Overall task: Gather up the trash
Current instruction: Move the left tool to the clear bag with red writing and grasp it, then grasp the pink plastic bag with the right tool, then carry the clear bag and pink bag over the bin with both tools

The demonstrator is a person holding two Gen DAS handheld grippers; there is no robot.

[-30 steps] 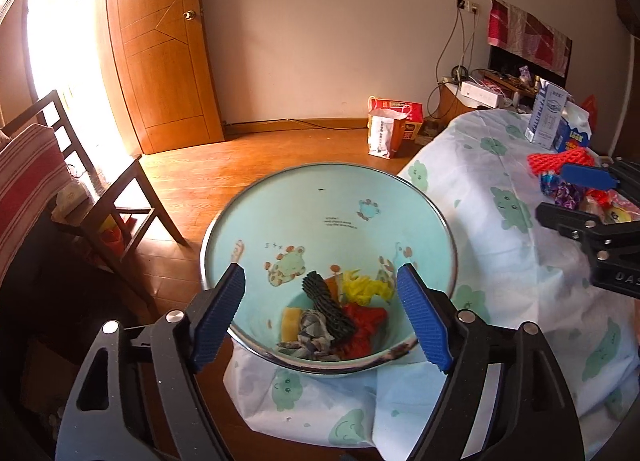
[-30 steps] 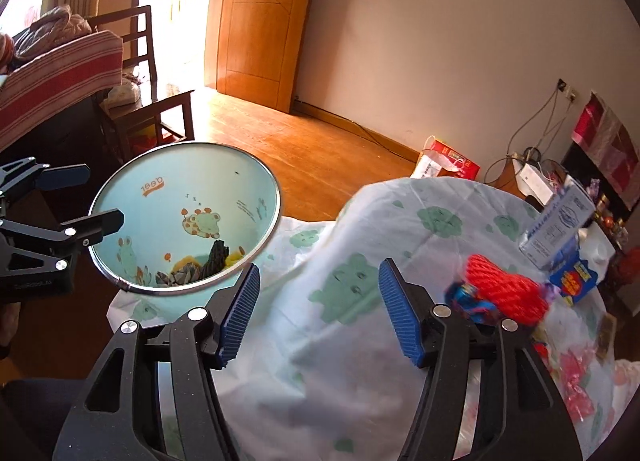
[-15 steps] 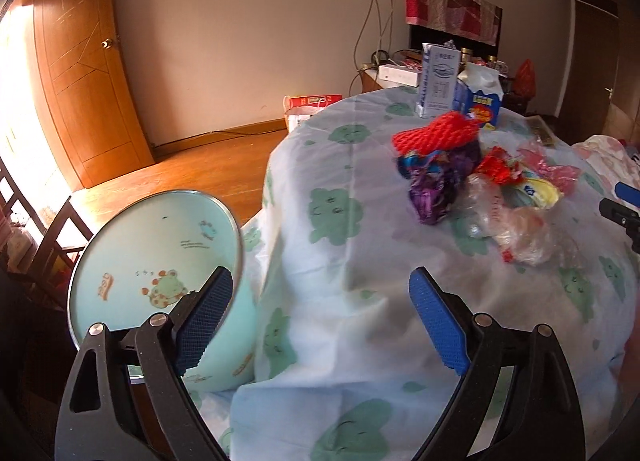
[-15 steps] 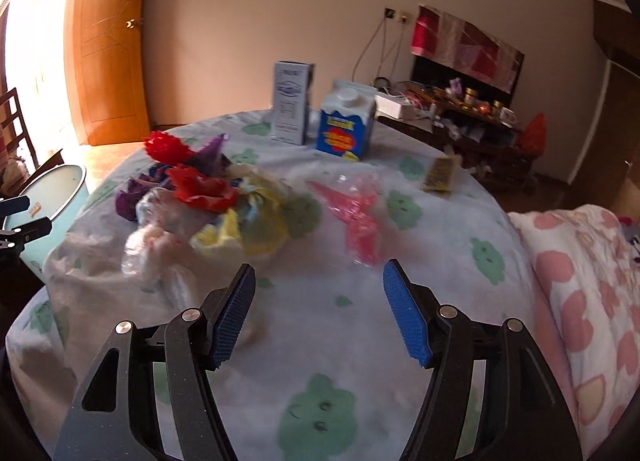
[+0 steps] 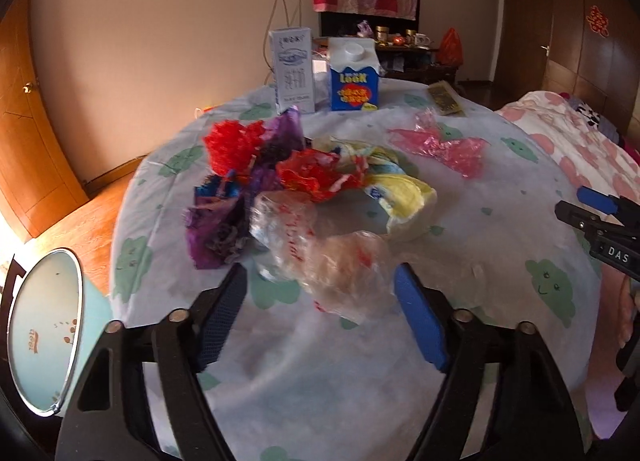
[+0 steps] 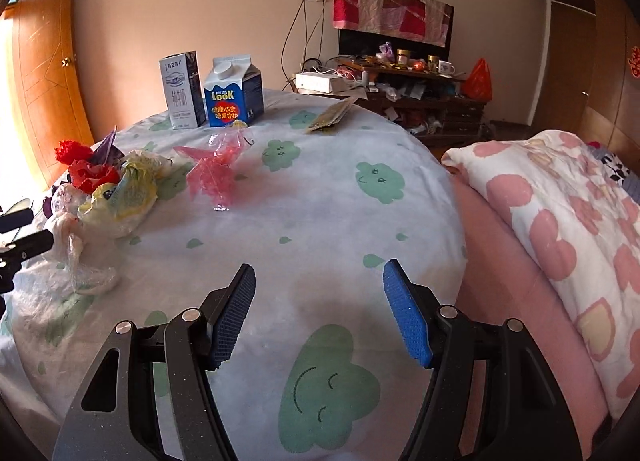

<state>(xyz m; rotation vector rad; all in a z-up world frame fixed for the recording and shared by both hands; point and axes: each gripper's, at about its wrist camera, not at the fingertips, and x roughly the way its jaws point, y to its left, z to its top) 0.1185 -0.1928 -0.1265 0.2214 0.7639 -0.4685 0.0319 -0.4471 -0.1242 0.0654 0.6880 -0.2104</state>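
a round table under a white cloth printed with green smiling clouds carries a heap of crumpled wrappers and bags at its left side. the left gripper hangs over the near edge of the heap, its blue-padded jaws closing, with the near end of a clear plastic bag lying in the gap between them; the pads do not appear to press on it. just beyond that bag sit a red wrapper, a purple wrapper, a red mesh net and a yellow-and-white bag, all bunched together. a pink cellophane wrapper lies apart, to the right of the heap, and a flat olive-coloured packet lies farther back. at the far side of the table a white carton and a blue milk carton stand upright, side by side. low at the left, off the table, a pale blue bin with cartoon prints and a metal rim shows its open mouth. the right gripper hovers over bare cloth at the near right of the table, jaws spread with nothing between them, well apart from the heap. a bed with a pink-spotted quilt runs along the right. a wooden door stands at far left, and a cluttered dark sideboard lines the far wall.
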